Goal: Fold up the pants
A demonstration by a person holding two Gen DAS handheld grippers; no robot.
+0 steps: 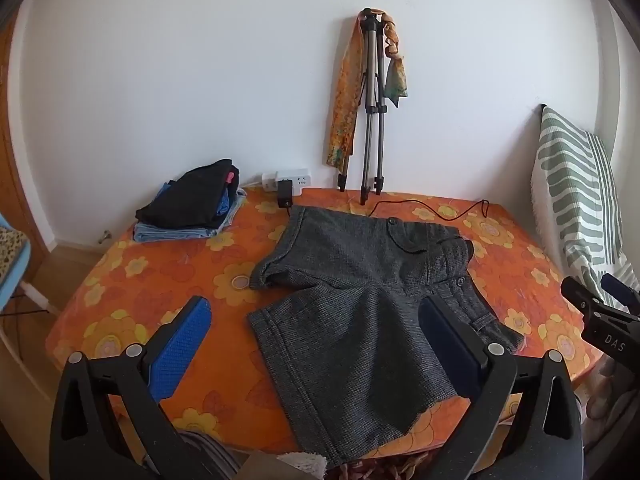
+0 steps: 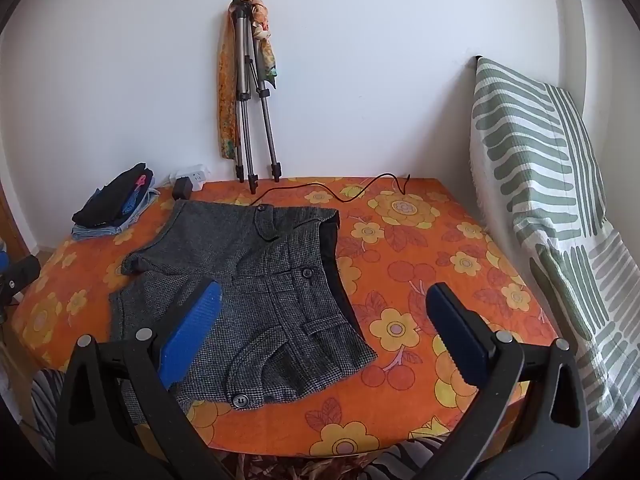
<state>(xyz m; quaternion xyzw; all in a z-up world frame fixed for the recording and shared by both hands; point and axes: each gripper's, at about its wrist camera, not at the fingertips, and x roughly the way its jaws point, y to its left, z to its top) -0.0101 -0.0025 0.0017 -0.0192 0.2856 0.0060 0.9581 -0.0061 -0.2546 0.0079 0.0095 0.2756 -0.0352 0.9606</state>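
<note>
Grey tweed shorts (image 1: 360, 292) lie spread flat on an orange flowered table (image 1: 132, 280), waistband toward the right, legs toward the left and the near edge. My left gripper (image 1: 316, 320) hovers open over the near leg, nothing between its blue pads. In the right wrist view the shorts (image 2: 256, 280) fill the left half of the table (image 2: 440, 240), and my right gripper (image 2: 324, 308) stands open above the waistband's near corner, touching nothing. The right gripper's black body (image 1: 600, 320) shows at the left view's right edge.
A stack of folded clothes (image 1: 192, 208) sits at the table's back left corner. A tripod (image 1: 372, 112) draped with a scarf leans on the wall, next to a power strip (image 1: 288, 180) and a thin cable (image 1: 432, 208). A striped green cloth (image 2: 540, 184) hangs at the right.
</note>
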